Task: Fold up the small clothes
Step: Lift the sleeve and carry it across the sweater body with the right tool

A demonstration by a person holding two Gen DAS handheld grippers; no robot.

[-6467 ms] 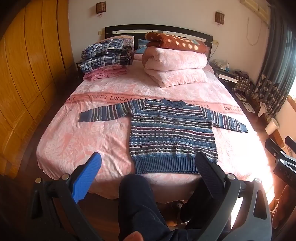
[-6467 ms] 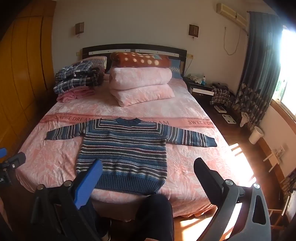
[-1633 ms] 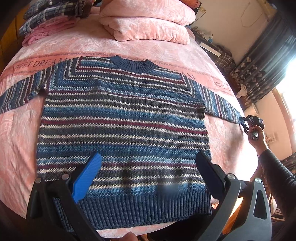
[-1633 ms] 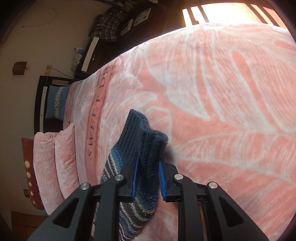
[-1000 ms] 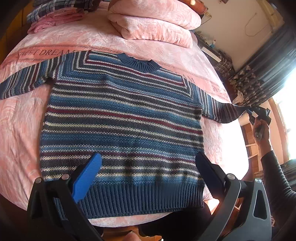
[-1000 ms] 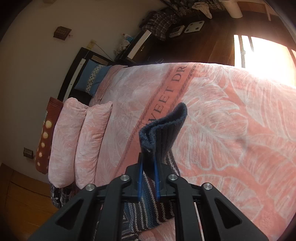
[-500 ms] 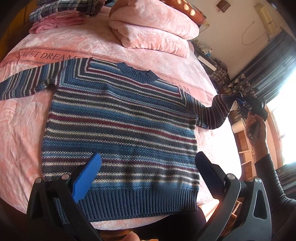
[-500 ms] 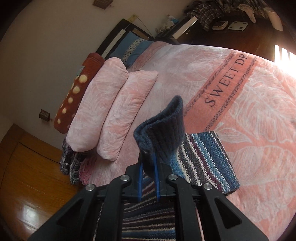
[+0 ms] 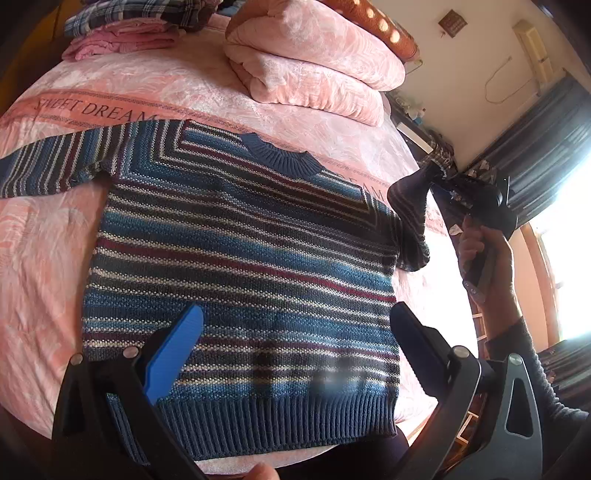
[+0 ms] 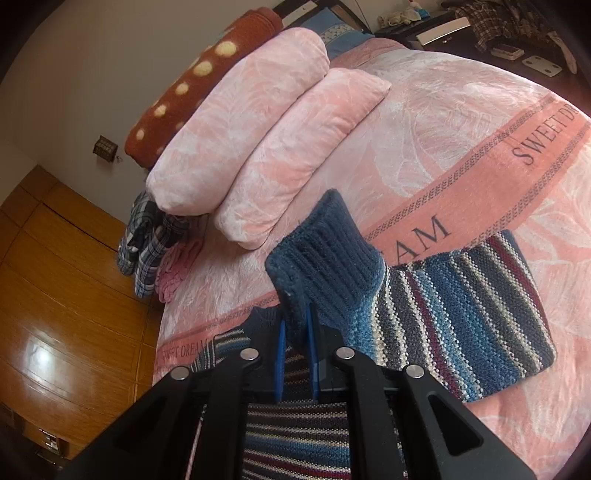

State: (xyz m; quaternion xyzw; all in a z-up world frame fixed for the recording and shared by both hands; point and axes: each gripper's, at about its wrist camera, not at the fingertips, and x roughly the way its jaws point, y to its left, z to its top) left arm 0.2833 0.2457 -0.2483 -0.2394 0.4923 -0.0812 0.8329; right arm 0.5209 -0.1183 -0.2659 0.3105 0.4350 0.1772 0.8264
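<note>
At the far left of the left wrist view, the striped sweater lay flat on the pink bedspread, its left sleeve stretched out straight across the "SWEET DREAM" band. Above it sat a stack of folded clothes — plaid on top, pink beneath.

In the middle, the left gripper hovered over the sweater's lower body with its jaws spread wide, nothing between them; the ribbed hem ran just past the fingers. Folded pink quilts rested beyond the neckline.

To the right, the right sleeve was lifted off the bed and bent back toward the body, carried by the right gripper in the person's hand. The right wrist view showed that gripper clamped on the navy ribbed cuff — the blue pads pressed against the knit, the striped sleeve doubling over onto the bedspread beside it.
</note>
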